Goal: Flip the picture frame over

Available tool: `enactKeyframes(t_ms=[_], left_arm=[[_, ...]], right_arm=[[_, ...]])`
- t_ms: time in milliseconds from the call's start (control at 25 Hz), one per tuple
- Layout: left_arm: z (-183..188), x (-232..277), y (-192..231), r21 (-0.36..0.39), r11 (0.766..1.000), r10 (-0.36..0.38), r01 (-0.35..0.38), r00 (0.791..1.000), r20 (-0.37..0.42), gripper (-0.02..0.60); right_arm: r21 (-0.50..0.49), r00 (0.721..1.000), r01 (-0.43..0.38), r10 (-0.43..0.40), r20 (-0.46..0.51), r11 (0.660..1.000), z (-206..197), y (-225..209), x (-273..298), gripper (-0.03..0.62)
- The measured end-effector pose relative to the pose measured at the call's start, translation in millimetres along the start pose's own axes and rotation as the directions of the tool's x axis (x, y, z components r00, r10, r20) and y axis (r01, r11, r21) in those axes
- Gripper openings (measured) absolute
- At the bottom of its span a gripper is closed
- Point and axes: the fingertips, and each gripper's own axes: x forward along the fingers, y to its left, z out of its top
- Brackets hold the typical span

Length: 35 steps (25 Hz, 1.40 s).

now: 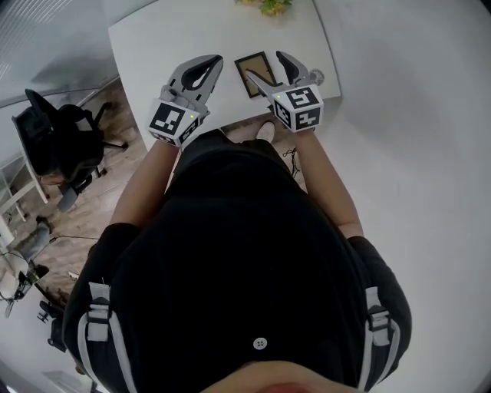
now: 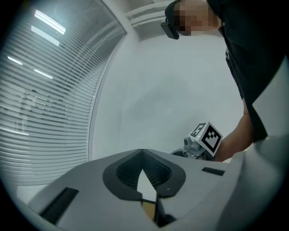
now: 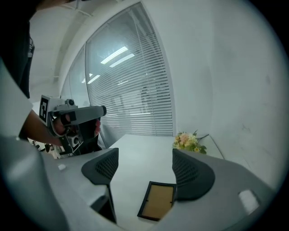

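1. Lying flat on the white bench (image 1: 153,46), in the upper middle of the head view, the picture frame (image 1: 253,71) is showing a brown panel inside a thin black border.
2. The right claw (image 3: 146,167) is standing wide open and gripping nothing. In the right gripper view the frame (image 3: 158,200) is sitting low in the gap between its two fingers, much nearer the right-hand pad (image 3: 189,176). That pad's edge is overlapping the frame's right side in the picture, and whether they are touching is not showing.
3. In the head view one finger of the right claw is crossing the frame's lower right part, while the other is reaching up just to the right of the frame.
4. The frame's long axis is running top to bottom in the head view, leaning slightly toward the lower right. In the right gripper view it is running from lower left to upper right, roughly along the claw's own direction.
5. The left claw (image 1: 215,63) is hanging over the bench left of the frame, apart from it. Its fingertips are meeting, the bowed pads below them are leaving only a narrow slit, and nothing is caught there.
6. A bunch of flowers (image 1: 265,6) is lying at the bench's top edge, beyond the frame, and a black office chair (image 1: 61,142) is standing at the left of the head view.
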Motion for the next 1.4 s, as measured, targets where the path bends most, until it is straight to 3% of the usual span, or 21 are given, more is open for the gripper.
enactKeyframes(t_ms=[440, 560, 1080, 1400], left_arm=[[-56, 10, 25, -0.022, 0.990, -0.144, 0.142, 0.987, -0.066, 0.005], [-75, 11, 28, -0.019, 0.989, -0.149, 0.148, 0.982, -0.116, 0.005], [-127, 37, 27, -0.066, 0.984, -0.172, 0.164, 0.975, -0.143, 0.005], [-147, 47, 23, -0.083, 0.980, -0.191, 0.179, 0.968, -0.163, 0.005]], right_arm=[[0.051, 0.977, 0.123, -0.112, -0.179, 0.991, -73, 1, 61, 0.339], [0.060, 0.968, 0.138, -0.121, -0.219, 0.989, -93, 2, 71, 0.320], [0.056, 0.907, 0.192, -0.156, -0.390, 0.980, -178, -16, 102, 0.279], [0.062, 0.881, 0.203, -0.155, -0.447, 0.977, -204, -17, 117, 0.250]])
